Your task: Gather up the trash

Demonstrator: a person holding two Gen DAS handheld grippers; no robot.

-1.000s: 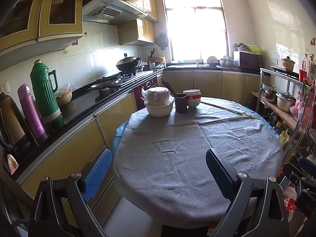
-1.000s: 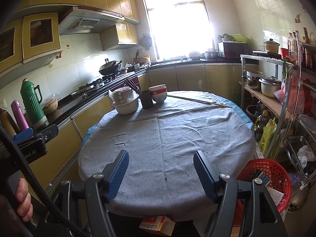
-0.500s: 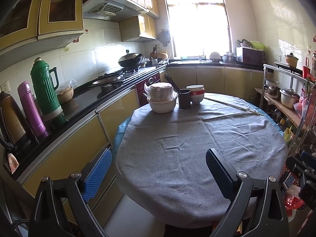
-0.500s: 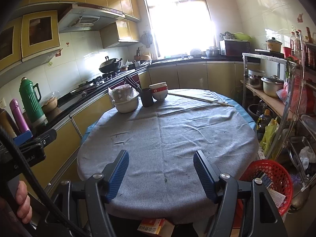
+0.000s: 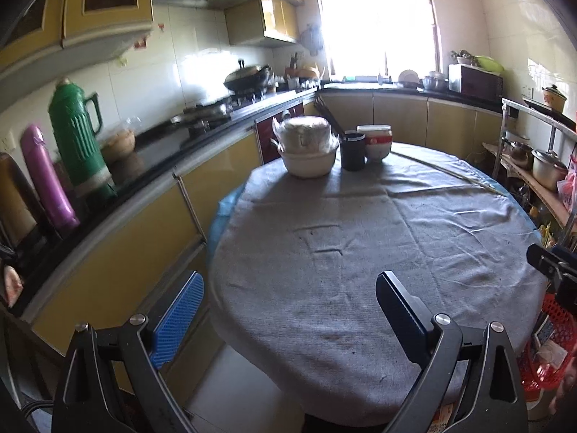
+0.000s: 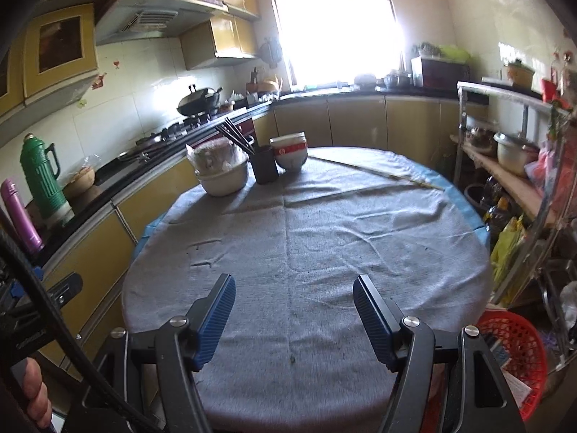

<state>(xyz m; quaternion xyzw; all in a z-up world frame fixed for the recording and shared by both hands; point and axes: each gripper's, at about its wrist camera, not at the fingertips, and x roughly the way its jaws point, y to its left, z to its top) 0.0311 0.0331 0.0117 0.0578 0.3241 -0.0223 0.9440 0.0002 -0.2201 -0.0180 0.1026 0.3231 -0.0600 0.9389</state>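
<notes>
Both tools are hanging released and empty over the round surface under its grey cloth [image 6: 324, 238]: the left tool [image 5: 288, 328] and the right tool [image 6: 294, 321]. Only small dark crumbs [image 6: 291, 360] are showing as trash. The red plastic mesh basket [image 6: 519, 346] is waiting beside the surface, so collecting is barely starting.

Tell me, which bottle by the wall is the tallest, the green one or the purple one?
The green flask is tallest. It has a handle and stands higher than the slimmer purple flask beside it on the black counter.
</notes>
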